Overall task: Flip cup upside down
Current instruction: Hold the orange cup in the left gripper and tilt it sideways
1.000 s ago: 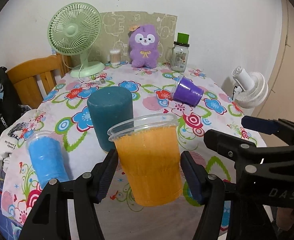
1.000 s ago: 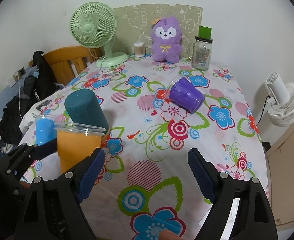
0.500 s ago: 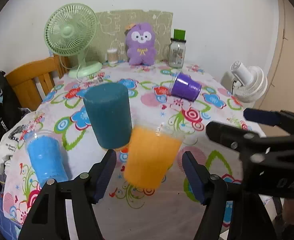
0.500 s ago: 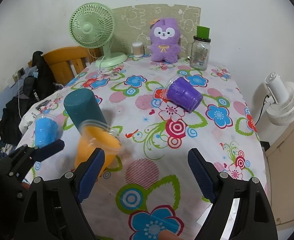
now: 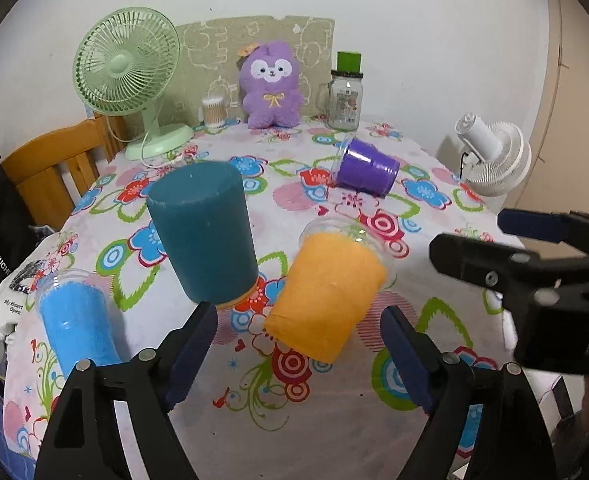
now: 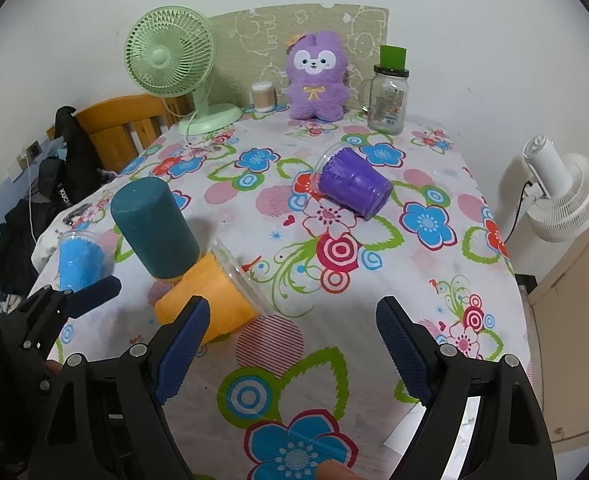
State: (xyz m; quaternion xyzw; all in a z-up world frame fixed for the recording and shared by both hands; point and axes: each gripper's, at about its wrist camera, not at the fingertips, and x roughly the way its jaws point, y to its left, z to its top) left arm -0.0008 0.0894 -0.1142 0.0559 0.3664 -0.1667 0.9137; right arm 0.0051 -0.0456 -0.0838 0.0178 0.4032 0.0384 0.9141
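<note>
Left gripper point(image 5: 298, 354) spread wide, holding nothing. Right gripper point(image 6: 290, 344) likewise apart and empty. Orange-lined clear plastic cup point(image 5: 328, 294) lies on its side on the floral-clothed table point(image 5: 334, 432), just ahead of the left gripper, base toward it, beside the inverted teal cup point(image 5: 204, 232).

Risk: round cup may roll. A clumsy regrasp could push it into the teal cup, or crush the thin wall.

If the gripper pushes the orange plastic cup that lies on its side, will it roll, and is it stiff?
The orange clear-plastic cup lies on its side with a round tapered wall, so it would probably roll in a curve. Its thin lip suggests it is light and may flex under squeezing. The dark teal upside-down cup beside it could block rolling that way.
</note>
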